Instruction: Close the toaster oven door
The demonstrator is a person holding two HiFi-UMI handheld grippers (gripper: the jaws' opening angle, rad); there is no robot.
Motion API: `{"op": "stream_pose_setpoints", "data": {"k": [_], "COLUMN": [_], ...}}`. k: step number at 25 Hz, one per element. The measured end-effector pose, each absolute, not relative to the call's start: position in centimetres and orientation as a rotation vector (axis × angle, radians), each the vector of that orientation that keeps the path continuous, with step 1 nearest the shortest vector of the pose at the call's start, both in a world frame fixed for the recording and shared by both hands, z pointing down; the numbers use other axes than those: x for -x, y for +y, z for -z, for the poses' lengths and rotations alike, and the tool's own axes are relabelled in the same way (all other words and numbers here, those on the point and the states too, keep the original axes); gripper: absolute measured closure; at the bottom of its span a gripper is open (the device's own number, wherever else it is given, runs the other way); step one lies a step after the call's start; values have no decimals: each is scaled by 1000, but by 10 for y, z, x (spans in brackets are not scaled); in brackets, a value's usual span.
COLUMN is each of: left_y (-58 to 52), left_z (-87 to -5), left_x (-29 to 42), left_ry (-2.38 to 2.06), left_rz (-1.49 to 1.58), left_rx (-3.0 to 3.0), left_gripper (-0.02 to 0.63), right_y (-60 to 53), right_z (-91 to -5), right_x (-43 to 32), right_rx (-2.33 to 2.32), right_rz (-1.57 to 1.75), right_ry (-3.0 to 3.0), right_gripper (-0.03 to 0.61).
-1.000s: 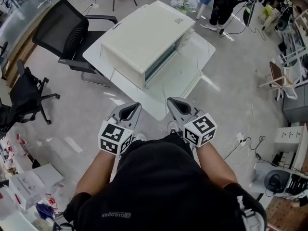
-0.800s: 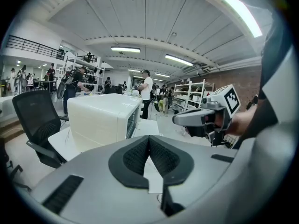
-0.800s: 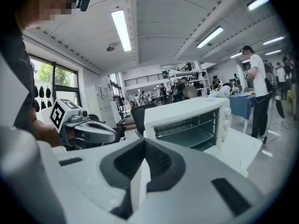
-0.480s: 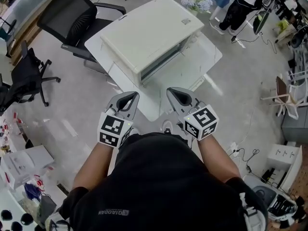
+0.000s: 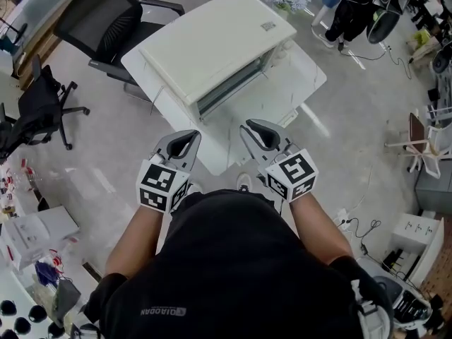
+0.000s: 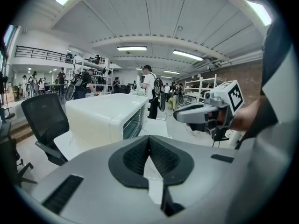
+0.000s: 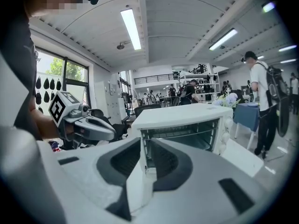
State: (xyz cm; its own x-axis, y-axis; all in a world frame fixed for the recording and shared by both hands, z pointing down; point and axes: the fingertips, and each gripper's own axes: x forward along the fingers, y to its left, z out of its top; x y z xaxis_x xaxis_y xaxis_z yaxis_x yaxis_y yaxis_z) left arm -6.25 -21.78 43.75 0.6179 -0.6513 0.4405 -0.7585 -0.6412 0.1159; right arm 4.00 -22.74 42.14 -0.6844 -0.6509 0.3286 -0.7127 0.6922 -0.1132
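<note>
The toaster oven [image 5: 212,44] stands open on the white table [image 5: 219,159]; its glass door seems folded down, though it is hard to see; this is the approach, and next the door edge must be lifted. The left gripper [image 5: 189,135] is pinched together, empty; the right gripper [image 5: 248,127] jaws have just been opening, narrow, empty; an office chair [image 5: 99,20] stands beside, and nothing blocks.

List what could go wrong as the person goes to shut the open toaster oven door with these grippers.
1. The door seems to lie flat and see-through over the white table, so a gripper may miss its edge or knock it.
2. Nothing braces the toaster oven; a hard push might slide it toward the chair.
3. The left gripper is shut; the right gripper jaws have just been opening, empty: a narrow gap may slip off the edge.
</note>
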Motion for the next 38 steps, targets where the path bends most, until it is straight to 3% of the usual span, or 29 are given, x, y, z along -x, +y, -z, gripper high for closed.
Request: {"op": "stream_pose_setpoints", "data": {"k": [7,26,38], "left_y": [-216,-216,-212], "left_z": [-438,-448,-479], "left_x": [59,61,48], "left_ry": [-1123,-1077,-1028], "left_rz": [-548,-561,-639], "left_rx": [-2557,-2548,-2493], "left_gripper": [611,611,611], "right_y": [-227,-228,-234], "right_z": [-422,-435,-505], "right_x": [-40,-57,-171], "right_rx": [-1076,-1183,-1498], "right_rz": [-416,-491,-642], "right_ry": [-2676,-2630,-2407], "right_gripper": [442,442,442]}}
